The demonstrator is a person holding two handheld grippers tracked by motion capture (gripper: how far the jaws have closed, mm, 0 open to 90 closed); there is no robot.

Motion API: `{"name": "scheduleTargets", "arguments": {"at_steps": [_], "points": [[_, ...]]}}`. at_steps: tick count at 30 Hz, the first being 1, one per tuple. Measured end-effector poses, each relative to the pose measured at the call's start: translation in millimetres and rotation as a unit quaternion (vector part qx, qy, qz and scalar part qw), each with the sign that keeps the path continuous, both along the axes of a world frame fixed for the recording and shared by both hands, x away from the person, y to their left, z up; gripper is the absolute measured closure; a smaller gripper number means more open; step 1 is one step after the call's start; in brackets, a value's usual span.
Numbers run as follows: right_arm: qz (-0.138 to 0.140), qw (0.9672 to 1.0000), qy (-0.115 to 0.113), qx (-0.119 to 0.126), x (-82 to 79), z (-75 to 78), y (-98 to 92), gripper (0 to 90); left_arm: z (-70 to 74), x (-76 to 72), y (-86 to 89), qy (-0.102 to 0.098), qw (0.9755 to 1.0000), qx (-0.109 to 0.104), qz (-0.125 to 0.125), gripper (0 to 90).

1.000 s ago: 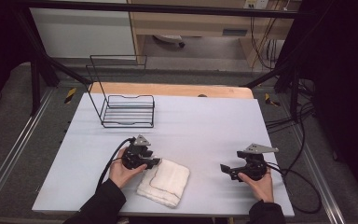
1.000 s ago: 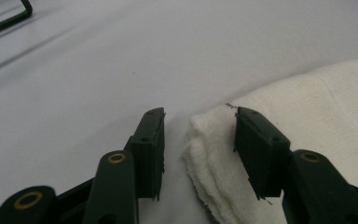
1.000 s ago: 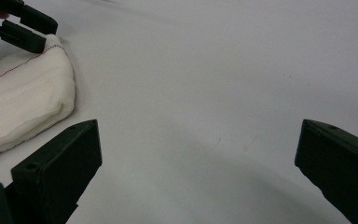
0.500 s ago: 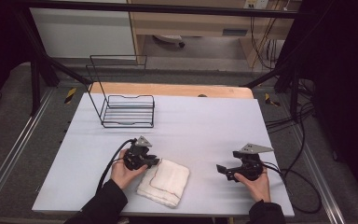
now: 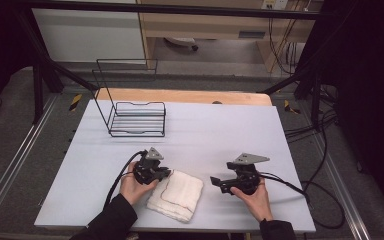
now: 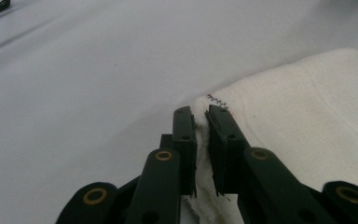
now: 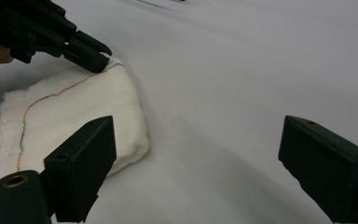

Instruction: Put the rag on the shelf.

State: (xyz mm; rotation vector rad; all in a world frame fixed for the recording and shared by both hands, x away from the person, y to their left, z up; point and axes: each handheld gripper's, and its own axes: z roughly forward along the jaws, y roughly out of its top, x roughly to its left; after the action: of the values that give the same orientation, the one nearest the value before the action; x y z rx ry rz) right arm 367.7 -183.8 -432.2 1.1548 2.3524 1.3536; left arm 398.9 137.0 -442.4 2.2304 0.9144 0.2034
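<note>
A folded white towel (image 5: 176, 195) with a thin stitched line lies near the table's front edge. My left gripper (image 5: 167, 173) sits at its far left corner. In the left gripper view the jaws (image 6: 200, 114) have just been closing and pinch that corner of the towel (image 6: 307, 107) between the pads. My right gripper (image 5: 215, 181) lies on its side to the right of the towel, pointing at it. Its jaws (image 7: 198, 144) are wide apart with nothing between them, though they have just closed a little. The towel (image 7: 84, 102) lies just ahead of its left finger.
A black wire rack (image 5: 137, 119) stands at the back left of the white table (image 5: 220, 135). Cables trail from both grippers, and more cables hang off the table's right side. A wooden strip runs along the far edge.
My right gripper has slid left across the table toward the towel. The left hand has stayed at the towel's corner.
</note>
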Motion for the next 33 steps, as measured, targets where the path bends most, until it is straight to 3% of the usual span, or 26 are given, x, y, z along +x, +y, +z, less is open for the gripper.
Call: {"name": "scheduleTargets", "arguments": {"at_steps": [7,11,20,23,28,33], "points": [[0.027,0.999,0.009,-0.035,-0.3,-7.6,36.9,31.5,-1.0,0.1,0.9,-0.001,1.0,-0.004,-0.001,80.8],[0.031,0.9982,0.007,-0.05,0.8,-12.2,46.8,40.6,-1.4,-0.2,1.2,-0.003,1.0,-0.005,-0.001,80.9],[0.026,0.9977,0.04,-0.048,1.3,-19.7,52.7,59.0,-0.9,0.7,1.9,0.002,1.0,-0.009,0.0,81.7],[0.032,0.9973,0.05,-0.043,1.6,-21.2,53.5,66.1,-0.8,2.2,3.0,0.012,0.9997,-0.019,0.007,82.3],[0.044,0.9963,0.067,-0.03,1.9,-21.0,54.5,79.8,0.6,1.7,3.7,0.011,0.9998,-0.018,0.006,82.8],[0.051,0.996,0.063,-0.037,3.4,-16.6,55.2,83.4,4.7,-1.6,6.5,0.004,0.9998,-0.019,0.005,83.0]]}}
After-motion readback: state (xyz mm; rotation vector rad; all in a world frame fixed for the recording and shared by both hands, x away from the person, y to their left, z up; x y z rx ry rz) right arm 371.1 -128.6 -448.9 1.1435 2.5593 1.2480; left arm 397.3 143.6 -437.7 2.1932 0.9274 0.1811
